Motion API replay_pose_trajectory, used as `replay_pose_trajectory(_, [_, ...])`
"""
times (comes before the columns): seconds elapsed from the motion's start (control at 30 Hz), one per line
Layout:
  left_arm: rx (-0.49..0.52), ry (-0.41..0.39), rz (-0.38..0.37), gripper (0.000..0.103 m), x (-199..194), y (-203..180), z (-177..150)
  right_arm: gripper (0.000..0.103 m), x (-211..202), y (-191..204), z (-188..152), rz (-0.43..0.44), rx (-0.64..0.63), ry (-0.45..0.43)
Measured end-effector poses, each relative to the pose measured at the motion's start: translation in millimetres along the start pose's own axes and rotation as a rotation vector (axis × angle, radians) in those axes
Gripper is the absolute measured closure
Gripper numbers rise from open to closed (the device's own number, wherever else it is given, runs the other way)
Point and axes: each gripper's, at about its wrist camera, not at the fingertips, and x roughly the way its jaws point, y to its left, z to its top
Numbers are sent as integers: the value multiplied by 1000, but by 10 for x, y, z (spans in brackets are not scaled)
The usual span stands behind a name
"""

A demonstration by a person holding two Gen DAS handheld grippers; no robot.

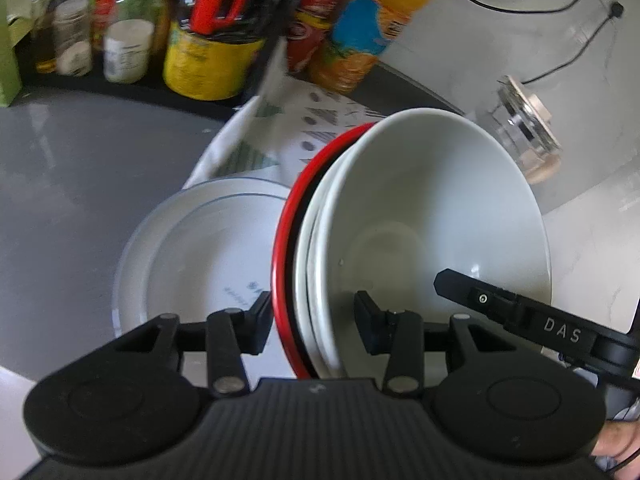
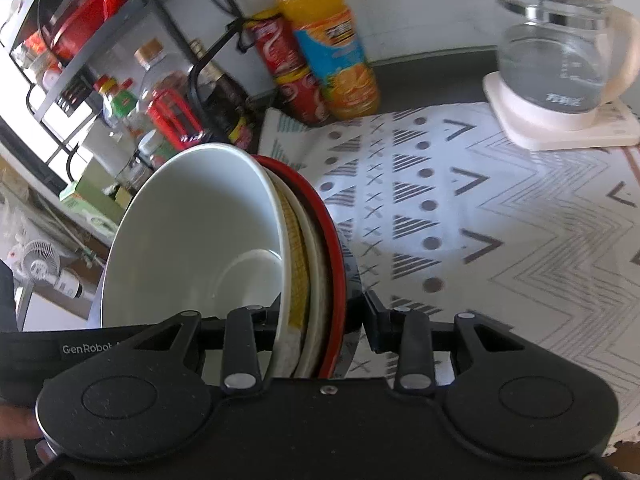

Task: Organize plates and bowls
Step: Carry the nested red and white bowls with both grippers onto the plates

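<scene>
Both grippers, left gripper [image 1: 312, 320] and right gripper [image 2: 320, 320], clamp the nested bowl stack [image 1: 420, 220] rim between their jaws, tilted; uneven pull could slip inner white bowl [image 2: 192, 240] out onto plate [image 1: 192, 248] left of the left jaws.

A grey tabletop [image 1: 72, 168] is seen, partly covered by a white cloth [image 2: 500, 216] printed with grey triangles, dots and zigzags. Behind it a pale wall [image 1: 500, 40] is crossed by black cables [image 1: 552, 8] plugged into sockets, and a black metal rack [image 2: 132, 12] with bottles and jars is placed at the side. Bright daylight is let in at the left, near a small white fan [image 2: 40, 264].
</scene>
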Motion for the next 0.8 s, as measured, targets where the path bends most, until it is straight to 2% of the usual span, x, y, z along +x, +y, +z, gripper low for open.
replay_pose_trajectory(0.47, [-44, 45, 33, 61, -8, 499, 13, 67, 337, 342, -142, 8, -25, 91])
replay_pose_trajectory(0.8, [-29, 83, 23, 61, 81, 602, 105, 67, 466, 366, -206, -13, 11, 131])
